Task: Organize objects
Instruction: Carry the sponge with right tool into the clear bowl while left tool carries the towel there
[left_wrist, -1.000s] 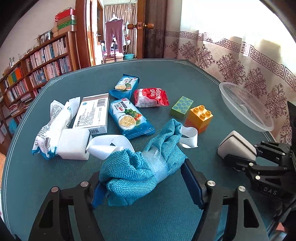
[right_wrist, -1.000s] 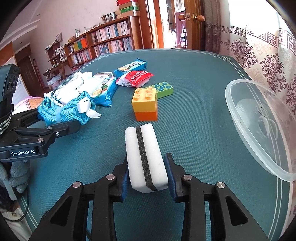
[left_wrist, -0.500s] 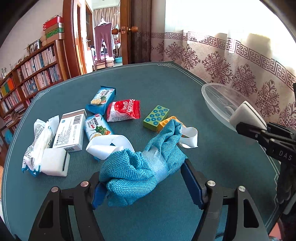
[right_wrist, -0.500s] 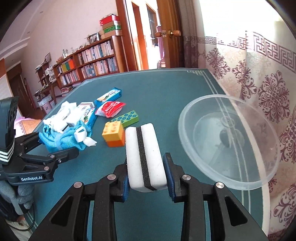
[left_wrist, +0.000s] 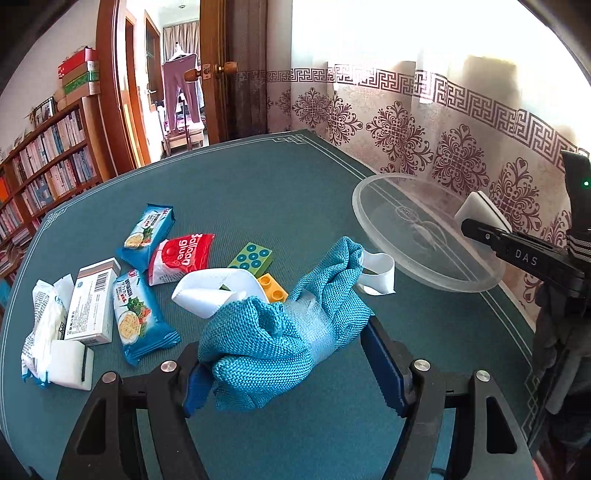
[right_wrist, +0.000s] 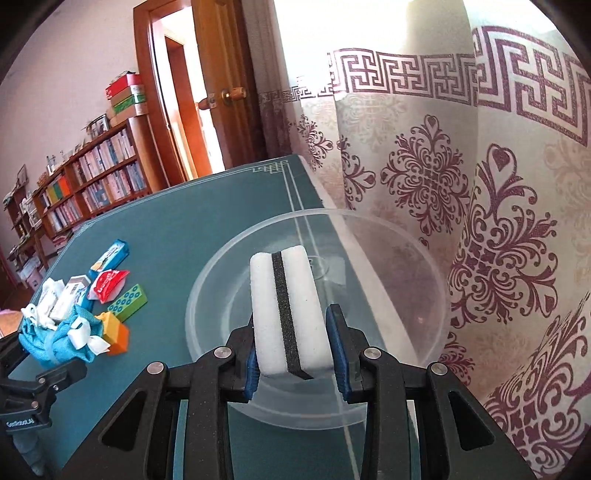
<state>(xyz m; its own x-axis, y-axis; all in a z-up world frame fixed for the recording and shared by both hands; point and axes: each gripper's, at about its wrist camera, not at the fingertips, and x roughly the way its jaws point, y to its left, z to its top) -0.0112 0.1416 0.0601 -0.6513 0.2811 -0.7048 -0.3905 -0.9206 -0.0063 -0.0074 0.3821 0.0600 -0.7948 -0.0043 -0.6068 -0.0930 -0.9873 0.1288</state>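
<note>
**Sponge over the bowl, cloth in my left**

My right gripper (right_wrist: 295, 354) grasps the white sponge (right_wrist: 286, 302) above the clear bowl (right_wrist: 417, 266) at the counter (left_wrist: 258, 192) edge. My left gripper (left_wrist: 291, 354) clenches the blue cloth (left_wrist: 280, 332) above the counter, near snack packets (left_wrist: 142, 325) and toy bricks (left_wrist: 251, 256).

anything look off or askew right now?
Clear plastic bowl sits at the table's edge against the curtain, tilted in the left wrist view. Right gripper holds the white sponge with a black stripe over it. Nothing spilled.
</note>
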